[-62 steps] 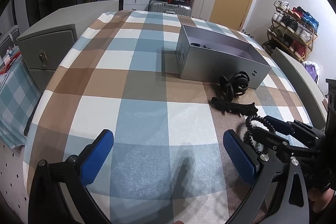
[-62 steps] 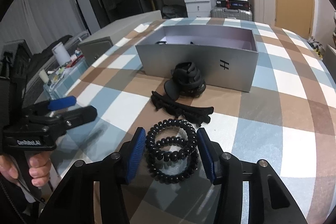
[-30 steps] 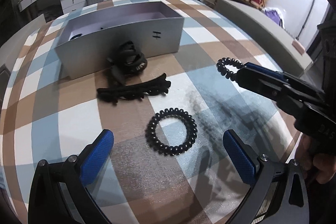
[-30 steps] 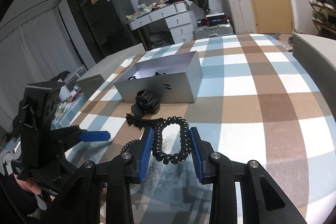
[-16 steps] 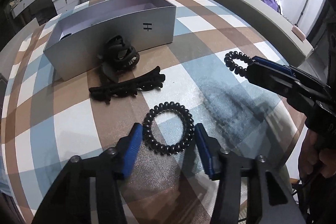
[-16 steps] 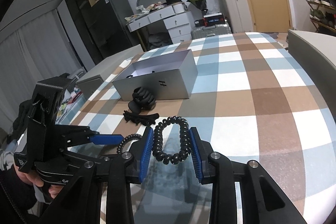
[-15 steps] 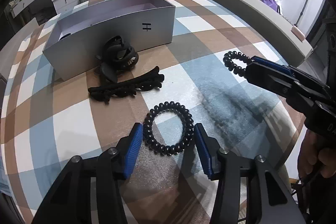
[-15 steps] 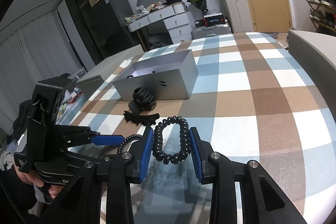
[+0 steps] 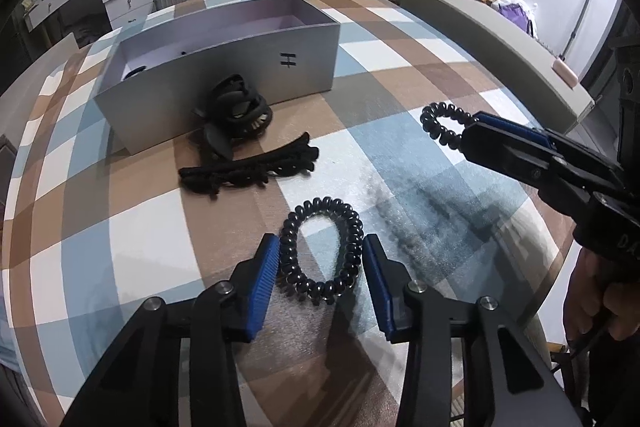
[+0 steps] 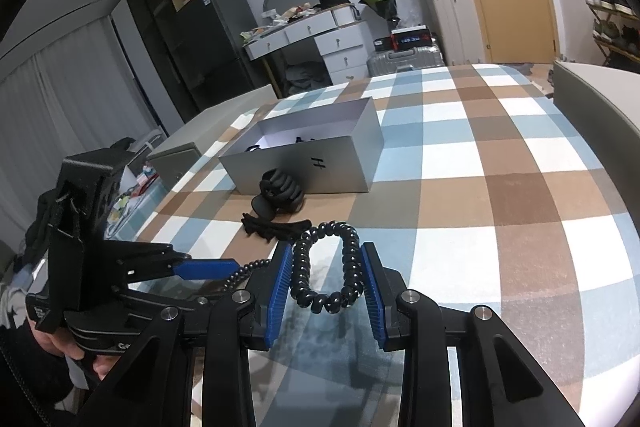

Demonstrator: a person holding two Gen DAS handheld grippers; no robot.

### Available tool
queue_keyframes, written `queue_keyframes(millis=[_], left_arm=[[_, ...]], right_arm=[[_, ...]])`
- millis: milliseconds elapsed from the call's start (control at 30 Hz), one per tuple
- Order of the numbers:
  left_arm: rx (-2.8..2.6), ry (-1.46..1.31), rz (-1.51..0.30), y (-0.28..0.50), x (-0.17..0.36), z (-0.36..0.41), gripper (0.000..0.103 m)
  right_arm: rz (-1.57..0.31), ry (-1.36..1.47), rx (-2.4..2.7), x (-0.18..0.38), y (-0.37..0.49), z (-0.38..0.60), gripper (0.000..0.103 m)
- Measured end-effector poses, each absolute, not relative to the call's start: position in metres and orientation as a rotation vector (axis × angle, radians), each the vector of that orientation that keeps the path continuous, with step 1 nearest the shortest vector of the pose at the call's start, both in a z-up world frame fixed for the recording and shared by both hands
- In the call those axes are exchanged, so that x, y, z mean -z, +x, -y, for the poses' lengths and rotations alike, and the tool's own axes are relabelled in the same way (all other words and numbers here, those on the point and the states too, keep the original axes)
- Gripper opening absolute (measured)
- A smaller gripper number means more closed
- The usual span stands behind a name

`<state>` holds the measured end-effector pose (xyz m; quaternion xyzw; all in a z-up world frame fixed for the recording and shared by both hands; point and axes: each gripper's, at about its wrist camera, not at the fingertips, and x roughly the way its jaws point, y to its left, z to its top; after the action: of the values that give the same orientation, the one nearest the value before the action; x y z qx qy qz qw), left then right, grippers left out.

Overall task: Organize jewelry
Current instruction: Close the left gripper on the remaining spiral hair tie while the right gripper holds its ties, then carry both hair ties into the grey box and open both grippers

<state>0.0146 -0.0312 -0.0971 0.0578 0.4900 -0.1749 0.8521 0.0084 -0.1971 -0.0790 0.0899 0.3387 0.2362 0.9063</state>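
Near the grey box (image 9: pixel 224 67), left tool (image 9: pixel 320 259) clamps a spiral hair tie (image 9: pixel 320 247) on the bench (image 9: pixel 120 235); right tool (image 10: pixel 326 279) grips a second spiral hair tie (image 10: pixel 326 263), raised.

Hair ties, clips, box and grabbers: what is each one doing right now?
Left gripper: jaws pressing both sides of the coil hair tie on the table.
Right gripper: shut on the lifted coil hair tie, off the table.
Grey box: open, no lid.
Claw clip: lying against the box.
Long black clip: flat on the tablecloth.
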Motion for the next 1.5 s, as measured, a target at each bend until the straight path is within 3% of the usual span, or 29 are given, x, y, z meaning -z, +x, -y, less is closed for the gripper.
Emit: queue_keyframes(millis=[1033, 1500], left_arm=[[0.308, 0.051, -0.898, 0.015, 0.058, -0.018, 0.036], [0.289, 0.026, -0.790, 0.058, 0.025, -0.029, 0.036]], right_arm=[[-0.656, 0.161, -0.564, 0.051, 0.017, 0.167, 0.033], [-0.609, 0.222, -0.648, 0.026, 0.074, 0.153, 0.033]])
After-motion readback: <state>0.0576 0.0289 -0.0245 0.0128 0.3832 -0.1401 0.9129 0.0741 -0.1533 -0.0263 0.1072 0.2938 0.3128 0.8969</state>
